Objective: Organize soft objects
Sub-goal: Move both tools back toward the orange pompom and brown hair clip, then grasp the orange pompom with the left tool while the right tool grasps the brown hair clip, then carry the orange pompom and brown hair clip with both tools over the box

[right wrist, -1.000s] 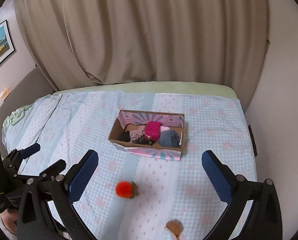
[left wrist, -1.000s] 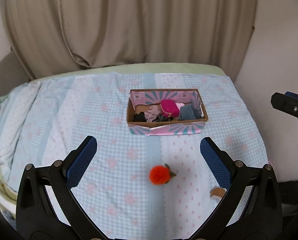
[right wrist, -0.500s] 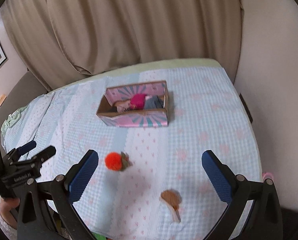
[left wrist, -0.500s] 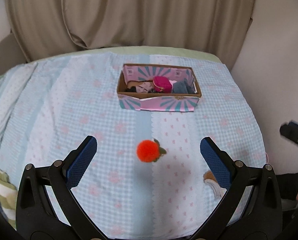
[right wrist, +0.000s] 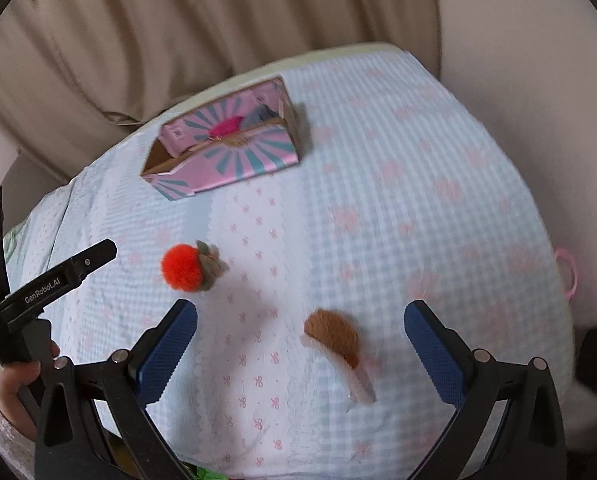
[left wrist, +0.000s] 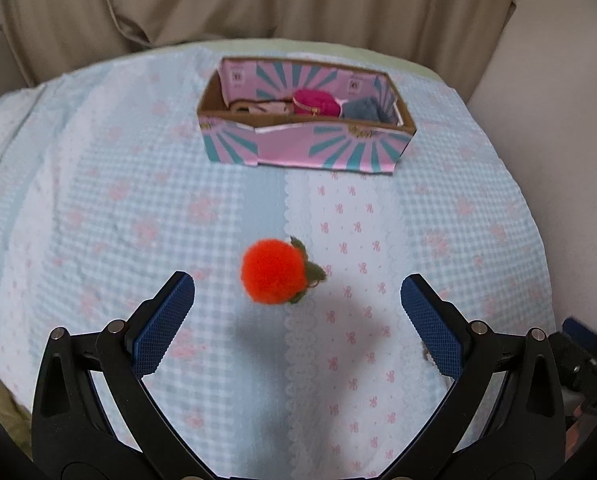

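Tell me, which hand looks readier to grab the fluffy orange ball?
Left, probably. The ball sits just ahead of the open left tongs, nearly centred between them. The open right tongs point at the brown toy instead.

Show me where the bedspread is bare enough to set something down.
Free: the wide stretch of bedspread left of the orange pom-pom, and the strip between it and the patterned box. Also right of the brown plush piece. Crowded: the box interior, already full of soft items.
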